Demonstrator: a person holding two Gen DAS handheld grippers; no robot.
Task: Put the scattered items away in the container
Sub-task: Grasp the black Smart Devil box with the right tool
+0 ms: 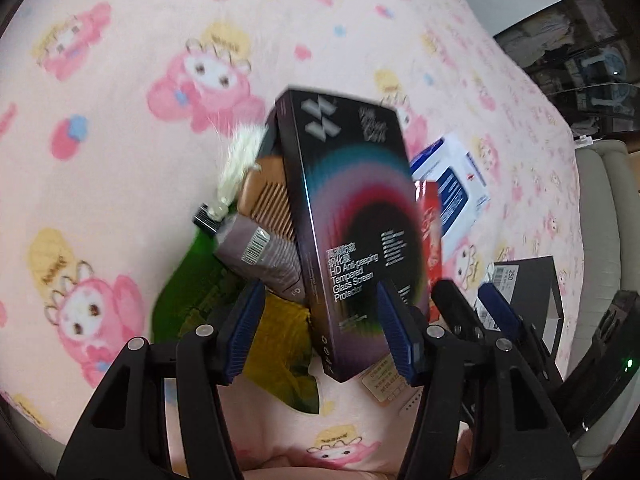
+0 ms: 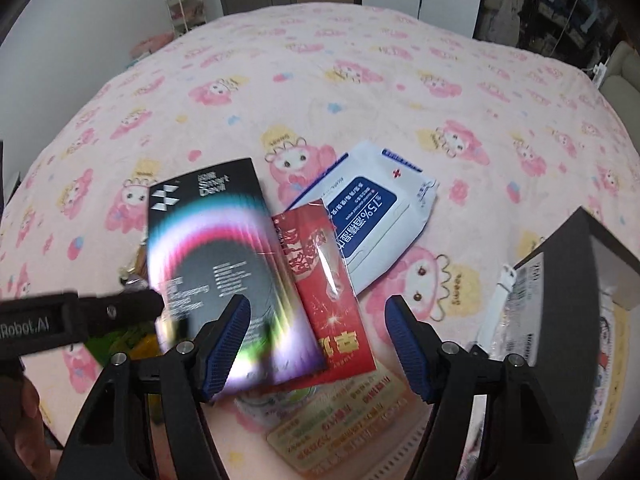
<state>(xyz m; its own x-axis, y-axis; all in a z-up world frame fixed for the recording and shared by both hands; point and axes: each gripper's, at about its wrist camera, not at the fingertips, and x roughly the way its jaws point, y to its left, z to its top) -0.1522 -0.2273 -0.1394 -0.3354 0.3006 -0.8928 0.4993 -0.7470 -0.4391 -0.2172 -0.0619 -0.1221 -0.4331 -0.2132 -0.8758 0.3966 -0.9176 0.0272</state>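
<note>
A black screen-protector box [image 1: 352, 216] with a rainbow swirl lies tilted between the blue pads of my left gripper [image 1: 320, 328], whose jaws stand wide apart; the grip itself is unclear. The box also shows in the right wrist view [image 2: 224, 264], blurred. My right gripper [image 2: 318, 344] is open and empty above a red packet [image 2: 328, 288] and a white-and-blue wipes pack [image 2: 376, 208]. The black container box [image 2: 580, 256] stands at the right edge. A wooden comb [image 1: 264, 196], a grey tube [image 1: 260, 252], a green bottle [image 1: 188, 280] and a yellow bag [image 1: 280, 336] lie under the black box.
Everything lies on a pink cartoon-print bedspread [image 2: 320, 80]. A colourful printed card [image 2: 344, 424] lies under my right gripper. The left gripper's black body [image 2: 80, 316] reaches in from the left. Shelves and furniture stand beyond the bed's far edge.
</note>
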